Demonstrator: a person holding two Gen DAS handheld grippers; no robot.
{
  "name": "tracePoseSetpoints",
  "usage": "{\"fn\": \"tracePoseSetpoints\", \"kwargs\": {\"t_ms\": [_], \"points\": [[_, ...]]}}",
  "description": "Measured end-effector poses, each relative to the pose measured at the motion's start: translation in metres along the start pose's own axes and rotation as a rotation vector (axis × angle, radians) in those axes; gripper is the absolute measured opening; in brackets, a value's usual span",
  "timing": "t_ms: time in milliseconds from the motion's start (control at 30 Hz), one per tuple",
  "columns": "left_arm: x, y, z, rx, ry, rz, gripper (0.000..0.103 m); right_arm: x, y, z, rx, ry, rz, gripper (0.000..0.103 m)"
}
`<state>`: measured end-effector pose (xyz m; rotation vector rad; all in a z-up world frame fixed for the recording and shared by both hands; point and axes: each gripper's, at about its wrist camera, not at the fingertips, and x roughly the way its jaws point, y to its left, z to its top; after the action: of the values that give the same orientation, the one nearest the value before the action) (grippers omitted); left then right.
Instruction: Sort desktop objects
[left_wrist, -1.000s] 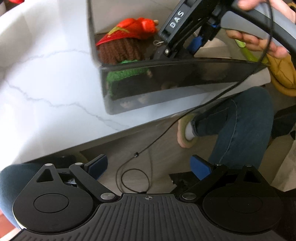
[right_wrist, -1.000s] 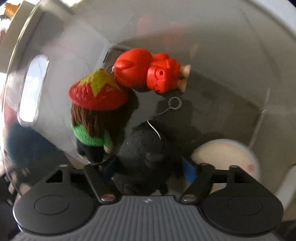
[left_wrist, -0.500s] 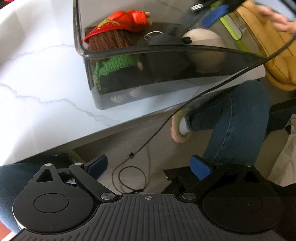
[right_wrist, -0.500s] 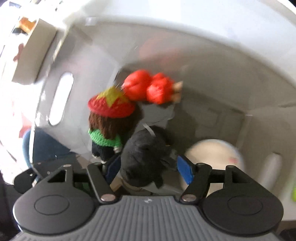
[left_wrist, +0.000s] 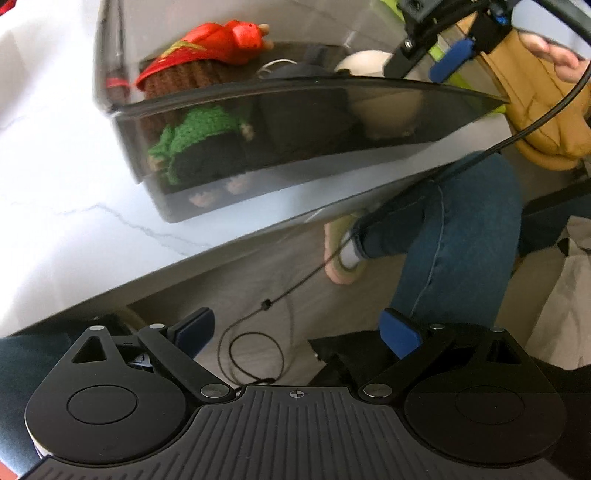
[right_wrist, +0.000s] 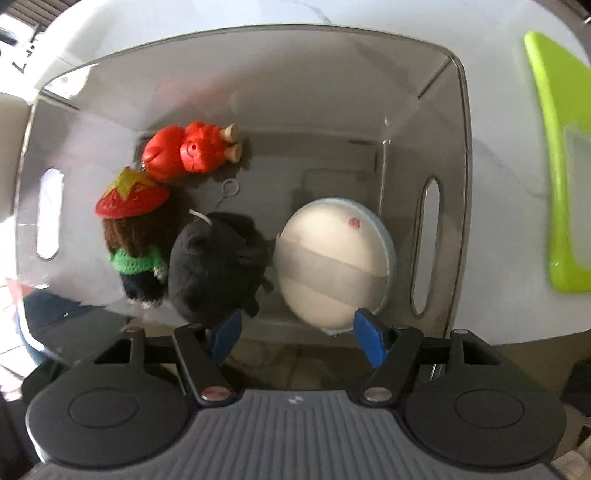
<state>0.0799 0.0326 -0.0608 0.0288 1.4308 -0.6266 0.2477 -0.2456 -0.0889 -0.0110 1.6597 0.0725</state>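
Observation:
A clear grey bin (right_wrist: 463, 147) stands on the white marble table. In it lie a red plastic figure (right_wrist: 188, 151), a knitted doll (right_wrist: 133, 229) with a red hat and green top, a black plush toy (right_wrist: 214, 266) and a round cream-coloured object (right_wrist: 332, 258). My right gripper (right_wrist: 295, 332) hangs above the bin, pointing straight down, open and holding nothing. The left wrist view shows the bin (left_wrist: 332, 122) from the side and the right gripper (left_wrist: 428, 61) above its far end. My left gripper (left_wrist: 299, 332) is open and empty, out past the table's edge over the floor.
A lime-green plastic piece (right_wrist: 554, 166) lies on the table to the right of the bin. Past the table edge (left_wrist: 221, 258) are a person's jeans leg (left_wrist: 454, 240) and slipper, and a thin black cable (left_wrist: 258, 347) looped on the floor.
My right gripper has lifted up out of the bin, away from the black plush; the whole bin now shows below it. The left gripper has hardly moved.

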Motion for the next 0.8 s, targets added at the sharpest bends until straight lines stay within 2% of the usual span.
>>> {"fn": "tracePoseSetpoints", "kwargs": {"t_ms": [200,333,500,567,600,633,700,733,800], "points": [[0.003,0.015,0.001,-0.050,-0.010,-0.026,0.099,0.010,0.017,0.005,0.005,0.070,-0.099,0.069],[0.005,0.019,0.001,-0.062,-0.025,-0.065,0.099,0.017,0.037,0.004,-0.109,0.109,-0.230,0.069],[0.006,0.022,-0.004,-0.065,-0.029,-0.094,0.099,0.045,0.050,0.009,-0.139,0.186,-0.269,0.070],[0.007,0.024,-0.004,-0.073,-0.031,-0.094,0.099,0.051,0.053,0.011,-0.147,0.164,-0.322,0.068],[0.007,0.025,-0.004,-0.079,-0.031,-0.094,0.099,0.050,0.056,0.012,-0.175,0.122,-0.352,0.065],[0.008,0.026,-0.003,-0.085,-0.030,-0.092,0.099,0.048,0.059,0.013,-0.209,0.072,-0.380,0.060],[0.010,0.027,-0.002,-0.095,-0.027,-0.090,0.099,0.041,0.061,0.015,-0.222,0.014,-0.384,0.043],[0.010,0.026,-0.001,-0.096,-0.024,-0.090,0.099,0.037,0.059,0.017,-0.208,-0.003,-0.366,0.041],[0.011,0.025,-0.001,-0.088,-0.019,-0.088,0.099,0.028,0.053,0.020,-0.169,-0.026,-0.325,0.047]]}}
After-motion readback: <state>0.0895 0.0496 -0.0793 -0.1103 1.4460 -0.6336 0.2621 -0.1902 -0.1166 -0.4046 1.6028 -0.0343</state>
